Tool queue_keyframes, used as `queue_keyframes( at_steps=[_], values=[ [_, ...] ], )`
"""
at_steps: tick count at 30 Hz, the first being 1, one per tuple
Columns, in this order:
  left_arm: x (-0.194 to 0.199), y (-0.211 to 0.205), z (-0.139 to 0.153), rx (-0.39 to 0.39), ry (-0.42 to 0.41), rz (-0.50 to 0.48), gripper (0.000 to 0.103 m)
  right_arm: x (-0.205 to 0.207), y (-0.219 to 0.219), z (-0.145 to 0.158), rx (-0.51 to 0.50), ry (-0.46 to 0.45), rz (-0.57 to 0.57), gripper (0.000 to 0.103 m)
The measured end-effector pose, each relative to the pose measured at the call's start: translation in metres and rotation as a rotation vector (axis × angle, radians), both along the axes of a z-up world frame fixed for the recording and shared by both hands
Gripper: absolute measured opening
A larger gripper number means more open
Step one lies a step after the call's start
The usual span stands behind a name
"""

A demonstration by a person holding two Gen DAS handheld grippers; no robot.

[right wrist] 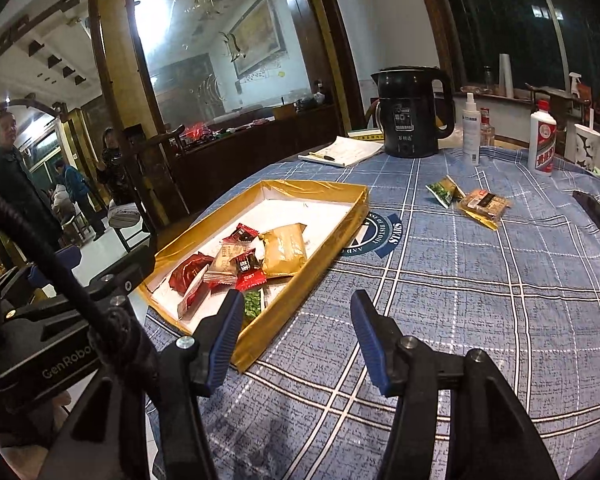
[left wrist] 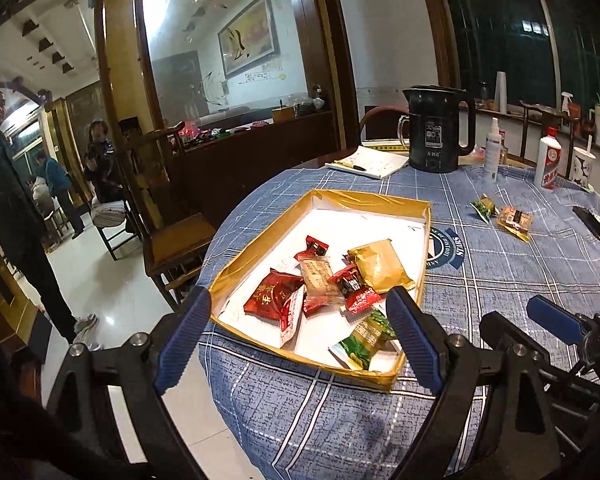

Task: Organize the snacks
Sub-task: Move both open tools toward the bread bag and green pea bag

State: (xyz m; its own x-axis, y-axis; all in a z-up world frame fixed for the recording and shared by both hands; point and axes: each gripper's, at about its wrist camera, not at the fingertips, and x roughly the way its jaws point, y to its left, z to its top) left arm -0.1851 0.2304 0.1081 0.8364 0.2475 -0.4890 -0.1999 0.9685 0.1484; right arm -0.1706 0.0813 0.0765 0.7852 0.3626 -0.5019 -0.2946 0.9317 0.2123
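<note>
Both grippers hang over the near edge of the table (right wrist: 480, 300), and neither one is carrying anything. The left gripper (left wrist: 300, 320) has its blue pads spread wide, framing the near end of the gold tray (left wrist: 380, 200), with nothing between them. The right gripper (right wrist: 296, 320) is parted as well, empty, poised above bare blue checked cloth just right of the tray's near corner. Inside the tray sits a loose heap: a big red packet (left wrist: 272, 296) at the left, a clear-wrapped biscuit (left wrist: 320, 280) overlapping it, two small red candies, one at the back (left wrist: 314, 248) and one (left wrist: 354, 284) in front, a gold packet (left wrist: 380, 264) on the right, and a green packet (left wrist: 360, 340) nearest the left gripper's right pad. Well apart from the tray, out on the cloth, another green packet (right wrist: 444, 190) lies touching an orange-wrapped snack (right wrist: 484, 204), and a dark foil packet (right wrist: 598, 210) rests farther right near the table's edge. At the back stand a black kettle (right wrist: 412, 112), a notepad (right wrist: 340, 152), a spray bottle (right wrist: 471, 128), a white bottle (right wrist: 542, 140) and a paper cup (right wrist: 586, 146).
</note>
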Motion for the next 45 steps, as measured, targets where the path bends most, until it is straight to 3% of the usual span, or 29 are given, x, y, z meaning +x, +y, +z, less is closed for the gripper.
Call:
queue_keyframes(
  at_steps=[18,35,38,41,45],
  values=[
    [0.011,0.006,-0.013,-0.046,0.075,-0.018,0.089,0.003,0.001,-0.010,-0.010,0.053,-0.009,0.057],
    [0.031,0.000,-0.026,-0.023,0.143,-0.020,0.089,0.017,0.000,-0.024,-0.010,0.106,-0.017,0.057],
    [0.037,-0.007,-0.028,-0.039,0.175,-0.072,0.089,0.020,-0.006,-0.026,-0.008,0.114,-0.033,0.057],
    [0.040,-0.011,-0.023,-0.133,0.190,-0.165,0.089,0.023,-0.025,-0.025,0.003,0.118,-0.069,0.058],
    [0.042,-0.020,-0.004,-0.131,0.143,-0.218,0.089,0.031,-0.060,-0.022,0.008,0.137,-0.119,0.059]
  ],
)
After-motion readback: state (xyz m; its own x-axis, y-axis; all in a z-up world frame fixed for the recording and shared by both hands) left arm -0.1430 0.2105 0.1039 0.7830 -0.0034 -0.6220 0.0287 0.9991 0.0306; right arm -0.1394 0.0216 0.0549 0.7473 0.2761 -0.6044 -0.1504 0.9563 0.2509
